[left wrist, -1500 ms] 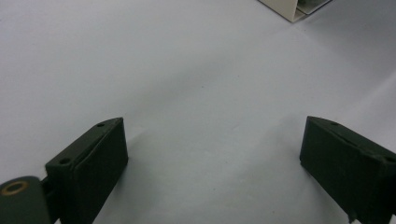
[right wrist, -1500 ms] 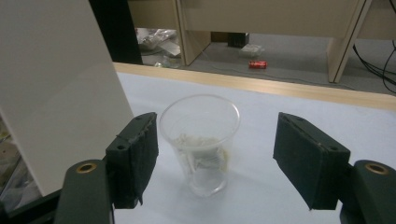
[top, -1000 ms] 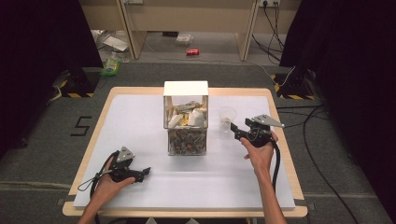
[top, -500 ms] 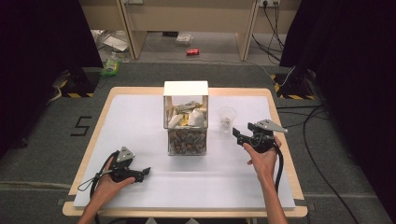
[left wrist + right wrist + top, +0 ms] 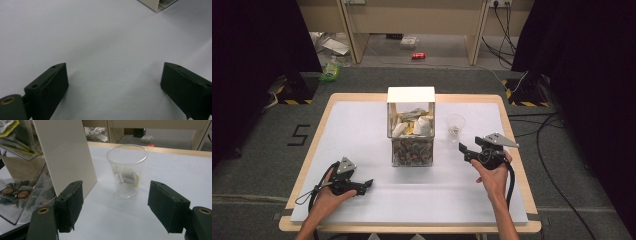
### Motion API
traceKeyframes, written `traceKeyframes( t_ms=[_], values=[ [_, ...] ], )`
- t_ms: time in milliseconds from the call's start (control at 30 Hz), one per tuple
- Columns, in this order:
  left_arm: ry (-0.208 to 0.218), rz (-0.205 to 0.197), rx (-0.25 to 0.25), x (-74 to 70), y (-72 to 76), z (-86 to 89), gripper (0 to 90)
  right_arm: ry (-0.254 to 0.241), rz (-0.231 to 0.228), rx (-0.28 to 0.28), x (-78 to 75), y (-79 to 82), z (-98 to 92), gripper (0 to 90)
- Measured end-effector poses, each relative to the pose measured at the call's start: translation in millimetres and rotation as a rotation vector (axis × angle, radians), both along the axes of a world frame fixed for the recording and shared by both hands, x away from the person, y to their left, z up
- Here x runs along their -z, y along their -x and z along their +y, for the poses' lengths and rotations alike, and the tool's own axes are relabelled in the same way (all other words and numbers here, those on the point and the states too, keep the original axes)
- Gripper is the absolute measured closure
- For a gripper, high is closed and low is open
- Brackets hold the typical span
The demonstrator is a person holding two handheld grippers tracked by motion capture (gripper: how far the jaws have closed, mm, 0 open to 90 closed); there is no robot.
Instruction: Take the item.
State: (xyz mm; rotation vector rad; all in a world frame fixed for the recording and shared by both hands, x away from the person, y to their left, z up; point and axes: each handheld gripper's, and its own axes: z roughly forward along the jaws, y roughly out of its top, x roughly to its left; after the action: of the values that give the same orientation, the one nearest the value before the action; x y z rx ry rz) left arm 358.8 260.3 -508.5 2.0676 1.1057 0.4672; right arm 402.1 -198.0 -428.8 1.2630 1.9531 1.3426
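Observation:
A clear plastic cup [image 5: 455, 124] [image 5: 127, 170] stands upright on the white table sheet, right of a display box [image 5: 410, 127]. A tea bag [image 5: 126, 177] lies inside the cup. My right gripper [image 5: 464, 150] [image 5: 115, 205] is open a short way in front of the cup, level with it and aimed at it, with nothing between its jaws. The box [image 5: 65, 155] has a white top and clear walls, and holds packets above and tea bags [image 5: 22, 193] below. My left gripper [image 5: 364, 186] [image 5: 112, 85] rests open on the sheet near the front left, holding nothing.
The white sheet [image 5: 362, 125] covers a wooden table [image 5: 507, 107]. A corner of the box [image 5: 157, 3] sits far ahead of the left jaws. Cables trail from both grippers. Beyond the table are desk legs, litter and a red can [image 5: 418, 55] on the floor.
My right gripper has drawn back from the cup toward the near edge, leaving the cup standing free. The left hand and gripper have stayed put.

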Motion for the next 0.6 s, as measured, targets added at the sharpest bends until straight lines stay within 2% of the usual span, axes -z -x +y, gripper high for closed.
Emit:
traceKeyframes(
  t_ms=[600],
  values=[
    [0.000, -0.001, 0.000, 0.0, -0.1, 0.0, 6.7, 0.016, 0.011, -0.042, 6.5, 18.0, 5.0, 29.2]
  ],
)
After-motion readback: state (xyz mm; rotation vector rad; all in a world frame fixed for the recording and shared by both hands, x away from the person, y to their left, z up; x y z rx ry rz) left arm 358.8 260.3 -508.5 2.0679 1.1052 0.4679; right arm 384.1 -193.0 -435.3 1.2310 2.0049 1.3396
